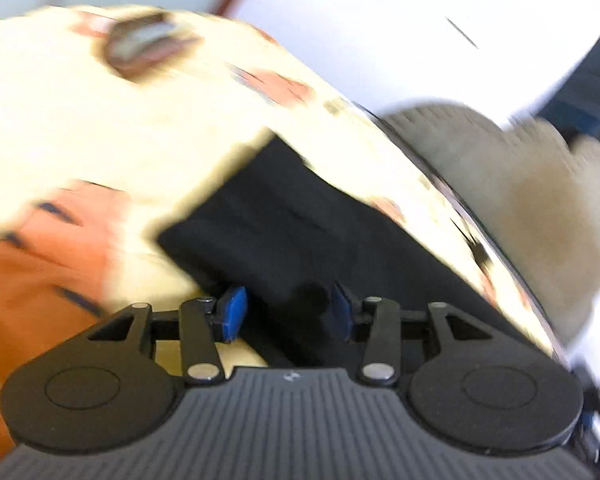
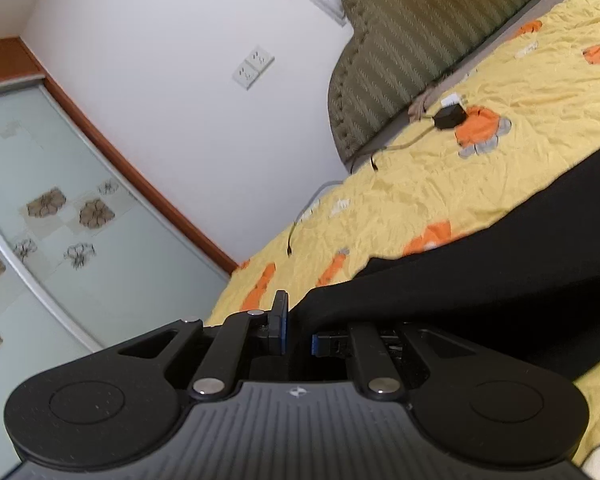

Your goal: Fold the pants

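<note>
Black pants point(image 1: 284, 224) lie on a yellow bedsheet with orange prints point(image 1: 100, 120). The left wrist view is blurred. My left gripper point(image 1: 286, 310) has its blue pads apart with a fold of the black cloth between them. In the right wrist view the pants point(image 2: 480, 276) stretch from the gripper to the right over the sheet point(image 2: 440, 184). My right gripper point(image 2: 300, 332) has black cloth draped over its right finger; its left pad point(image 2: 281, 320) stands clear of the cloth.
A green striped headboard point(image 2: 412, 40) stands at the bed's head. A black charger point(image 2: 450, 117) with a cable lies on the sheet near it. A white wall with sockets point(image 2: 254, 66) and a glass sliding door point(image 2: 52, 216) are to the left.
</note>
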`<state>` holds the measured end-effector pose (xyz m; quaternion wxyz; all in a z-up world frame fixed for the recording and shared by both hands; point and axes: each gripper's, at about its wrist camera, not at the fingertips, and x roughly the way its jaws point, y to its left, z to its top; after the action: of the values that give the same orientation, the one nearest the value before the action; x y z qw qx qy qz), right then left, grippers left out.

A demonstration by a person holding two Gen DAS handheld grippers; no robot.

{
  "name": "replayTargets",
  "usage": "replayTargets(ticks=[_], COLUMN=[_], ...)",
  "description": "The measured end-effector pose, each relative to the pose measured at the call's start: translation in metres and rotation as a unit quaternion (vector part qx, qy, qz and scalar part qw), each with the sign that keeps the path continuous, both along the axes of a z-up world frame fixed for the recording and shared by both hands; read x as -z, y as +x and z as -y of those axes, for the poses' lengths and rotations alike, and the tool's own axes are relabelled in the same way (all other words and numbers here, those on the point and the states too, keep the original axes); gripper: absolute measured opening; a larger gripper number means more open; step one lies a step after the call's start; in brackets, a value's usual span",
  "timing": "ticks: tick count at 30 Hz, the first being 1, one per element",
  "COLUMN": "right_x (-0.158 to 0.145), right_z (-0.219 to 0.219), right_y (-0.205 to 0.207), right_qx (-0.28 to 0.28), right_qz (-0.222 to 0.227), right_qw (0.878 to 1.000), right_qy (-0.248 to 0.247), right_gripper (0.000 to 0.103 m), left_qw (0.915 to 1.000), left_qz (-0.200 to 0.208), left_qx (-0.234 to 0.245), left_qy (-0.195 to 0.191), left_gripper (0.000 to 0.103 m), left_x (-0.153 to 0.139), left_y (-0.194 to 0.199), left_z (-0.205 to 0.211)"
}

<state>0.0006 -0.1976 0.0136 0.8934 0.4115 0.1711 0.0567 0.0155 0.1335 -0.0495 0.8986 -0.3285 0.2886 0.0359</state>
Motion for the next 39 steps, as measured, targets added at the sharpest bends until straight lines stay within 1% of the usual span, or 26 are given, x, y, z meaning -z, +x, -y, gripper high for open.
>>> replayTargets(ticks=[1, 3, 5, 7, 9, 10, 12, 14, 15, 16, 17, 18, 19, 20, 21, 22, 24, 26, 27, 28, 30, 33, 35, 36, 37, 39], right_x=[0.004, 0.013, 0.024, 0.036, 0.045, 0.050, 0.060, 0.061, 0.057, 0.054, 0.051, 0.050, 0.049, 0.048, 0.047, 0.044, 0.042, 0.042, 0.043, 0.043, 0.043, 0.045, 0.045, 0.045, 0.045, 0.046], right_z=[-0.002, -0.008, -0.016, -0.018, -0.018, -0.016, -0.013, -0.014, -0.014, -0.012, -0.009, -0.003, 0.007, 0.017, 0.029, 0.044, 0.084, 0.129, 0.150, 0.167, 0.194, 0.229, 0.247, 0.253, 0.261, 0.276], right_y=[-0.001, -0.001, -0.001, -0.001, 0.001, 0.003, 0.009, 0.007, 0.003, -0.002, -0.008, -0.015, -0.025, -0.035, -0.046, -0.059, -0.086, -0.109, -0.118, -0.124, -0.137, -0.147, -0.145, -0.142, -0.138, -0.130], right_qx=[-0.005, -0.019, -0.026, -0.030, -0.016, -0.018, -0.055, -0.075, -0.081, -0.090, -0.103, -0.113, -0.120, -0.113, -0.091, -0.055, 0.055, 0.141, 0.167, 0.188, 0.237, 0.268, 0.275, 0.279, 0.290, 0.301], right_qz=[-0.009, -0.026, -0.055, -0.076, -0.109, -0.125, -0.159, -0.166, -0.162, -0.160, -0.162, -0.165, -0.164, -0.158, -0.150, -0.144, -0.137, -0.142, -0.144, -0.148, -0.163, -0.168, -0.166, -0.163, -0.170, -0.181], right_qw=[1.000, 0.999, 0.997, 0.995, 0.991, 0.989, 0.984, 0.980, 0.979, 0.977, 0.975, 0.974, 0.974, 0.976, 0.980, 0.984, 0.985, 0.978, 0.974, 0.970, 0.955, 0.946, 0.944, 0.942, 0.936, 0.927], right_qy=[-0.002, -0.017, -0.045, -0.055, -0.082, -0.082, -0.065, -0.080, -0.093, -0.105, -0.111, -0.109, -0.102, -0.096, -0.092, -0.093, -0.087, -0.057, -0.047, -0.049, -0.072, -0.075, -0.077, -0.086, -0.104, -0.133], right_gripper=[0.011, 0.010, 0.011, 0.011, 0.010, 0.011, 0.010, 0.011, 0.014, 0.024, 0.040, 0.048, 0.056, 0.056, 0.056, 0.056, 0.056, 0.057, 0.057, 0.057, 0.057, 0.057, 0.057, 0.057, 0.057, 0.057], left_qw=[0.9998, 0.9987, 0.9983, 0.9982, 0.9973, 0.9969, 0.9963, 0.9957, 0.9950, 0.9942, 0.9937, 0.9929, 0.9923, 0.9916, 0.9911, 0.9901, 0.9865, 0.9784, 0.9755, 0.9748, 0.9767, 0.9797, 0.9771, 0.9757, 0.9748, 0.9745], left_qz=[-0.001, -0.007, -0.005, -0.010, -0.008, -0.006, -0.005, -0.008, 0.001, 0.009, 0.010, 0.014, 0.024, 0.036, 0.041, 0.048, 0.053, 0.036, 0.021, 0.010, -0.025, -0.057, -0.062, -0.063, -0.066, -0.072], left_qx=[-0.018, -0.045, -0.048, -0.055, -0.068, -0.072, -0.082, -0.088, -0.093, -0.093, -0.087, -0.078, -0.070, -0.053, -0.035, -0.016, 0.012, 0.043, 0.042, 0.046, 0.050, 0.047, 0.040, 0.040, 0.037, 0.035], left_qy=[0.002, 0.022, 0.032, 0.019, 0.026, 0.029, 0.025, 0.027, 0.036, 0.053, 0.070, 0.088, 0.100, 0.112, 0.122, 0.131, 0.155, 0.199, 0.215, 0.218, 0.207, 0.186, 0.200, 0.206, 0.210, 0.210], left_gripper=[0.041, 0.041, 0.045, 0.045, 0.045, 0.045, 0.045, 0.045, 0.045, 0.045, 0.045, 0.046, 0.050, 0.057, 0.062, 0.065, 0.065, 0.063, 0.063, 0.063, 0.063, 0.063, 0.065, 0.067, 0.070, 0.072], left_x=[0.002, 0.002, 0.004, 0.005, 0.001, -0.001, -0.004, -0.013, -0.018, -0.026, -0.034, -0.042, -0.049, -0.056, -0.061, -0.065, -0.067, -0.062, -0.057, -0.051, -0.039, -0.022, -0.017, -0.016, -0.015, -0.011], left_y=[-0.005, -0.011, -0.014, -0.015, -0.019, -0.020, -0.022, -0.021, -0.025, -0.028, -0.029, -0.030, -0.032, -0.031, -0.028, -0.022, -0.010, 0.008, 0.016, 0.022, 0.034, 0.042, 0.043, 0.044, 0.045, 0.047], left_z=[-0.008, -0.017, -0.024, -0.032, -0.032, -0.034, -0.038, -0.042, -0.043, -0.042, -0.041, -0.038, -0.034, -0.029, -0.022, -0.013, 0.004, 0.023, 0.028, 0.030, 0.028, 0.021, 0.020, 0.020, 0.020, 0.019])
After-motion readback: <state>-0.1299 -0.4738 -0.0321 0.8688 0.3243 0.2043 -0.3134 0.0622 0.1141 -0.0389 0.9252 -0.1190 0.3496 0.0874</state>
